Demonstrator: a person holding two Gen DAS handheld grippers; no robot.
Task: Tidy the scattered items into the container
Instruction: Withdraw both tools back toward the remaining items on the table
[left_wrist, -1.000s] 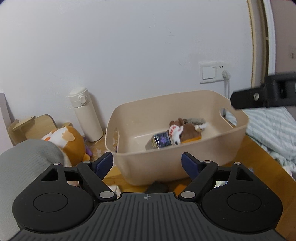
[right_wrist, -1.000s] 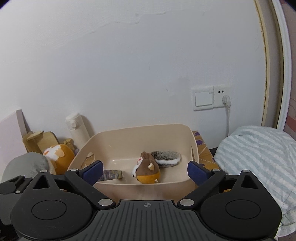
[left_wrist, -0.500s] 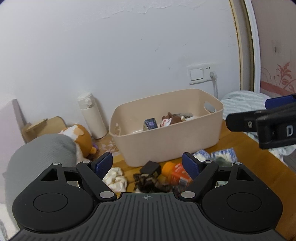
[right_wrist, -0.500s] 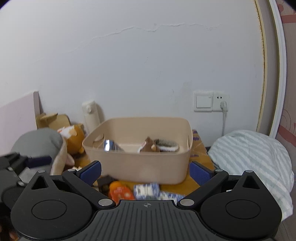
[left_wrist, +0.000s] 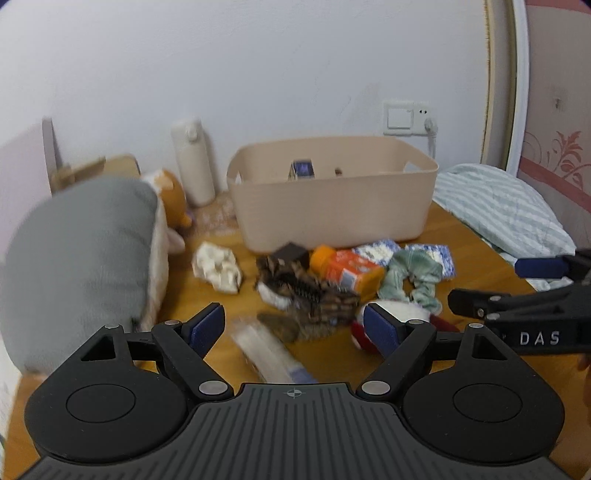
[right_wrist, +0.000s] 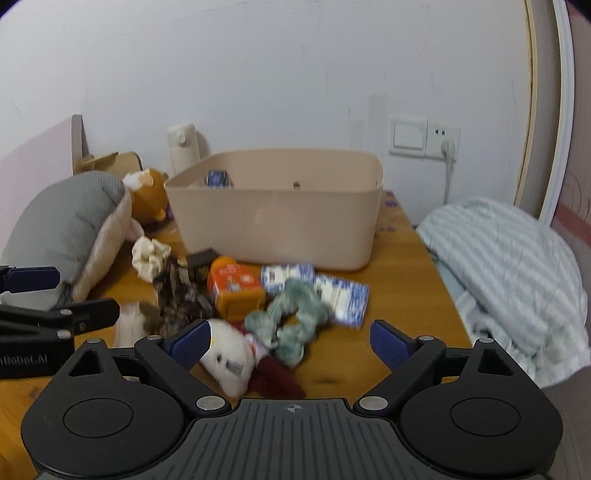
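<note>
A beige tub stands at the back of the wooden table, a blue packet showing inside. In front of it lie scattered items: a cream scrunchie, a dark patterned cloth, an orange box, blue-white packets, a green scrunchie, a white and red plush and a clear wrapped pack. My left gripper is open and empty above the pile's near edge. My right gripper is open and empty over the plush and green scrunchie.
A grey cushion and an orange plush lie at the left, a white flask by the wall. A striped blanket covers the right side. A wall socket with a cable is behind the tub.
Both grippers have pulled back and down from over the tub to the scattered pile in front of it. Both stayed open and empty.
</note>
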